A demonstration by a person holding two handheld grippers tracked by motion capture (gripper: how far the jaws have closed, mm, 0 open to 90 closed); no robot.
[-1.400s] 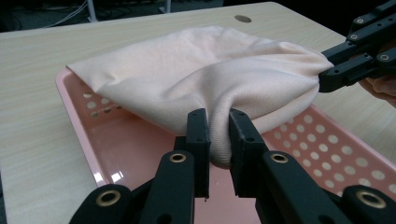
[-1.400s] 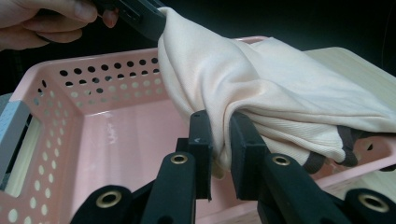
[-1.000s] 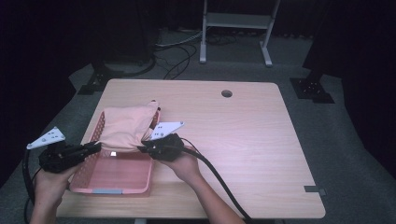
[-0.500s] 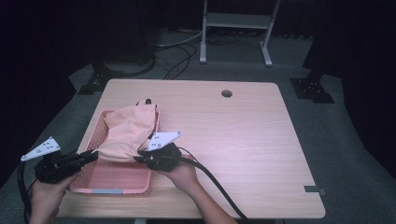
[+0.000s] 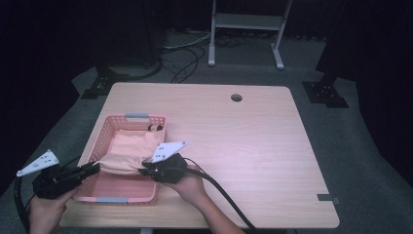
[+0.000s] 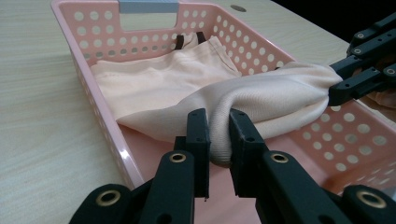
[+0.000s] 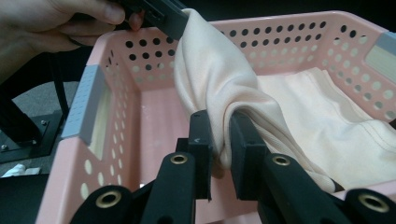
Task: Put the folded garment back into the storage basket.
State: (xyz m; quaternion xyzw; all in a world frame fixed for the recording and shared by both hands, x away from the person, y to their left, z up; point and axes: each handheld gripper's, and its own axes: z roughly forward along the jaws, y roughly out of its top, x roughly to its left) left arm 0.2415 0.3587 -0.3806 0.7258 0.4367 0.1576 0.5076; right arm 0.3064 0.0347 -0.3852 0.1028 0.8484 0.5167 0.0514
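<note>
From above I see my left tool (image 5: 92, 169) and right tool (image 5: 145, 170) stretching the peach garment (image 5: 127, 152) over the pink basket (image 5: 127, 197) on the worktop (image 5: 253, 146), left gripper view clamped on cloth, right gripper view likewise.

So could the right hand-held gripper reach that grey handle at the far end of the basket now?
Probably not yet: the right hand-held gripper is shut on the cloth, which it would have to drop first; otherwise the way to the grey handle looks open.

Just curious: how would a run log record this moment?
left gripper: shut on peach cloth | right gripper: shut on peach cloth | cloth partly in pink basket
</note>
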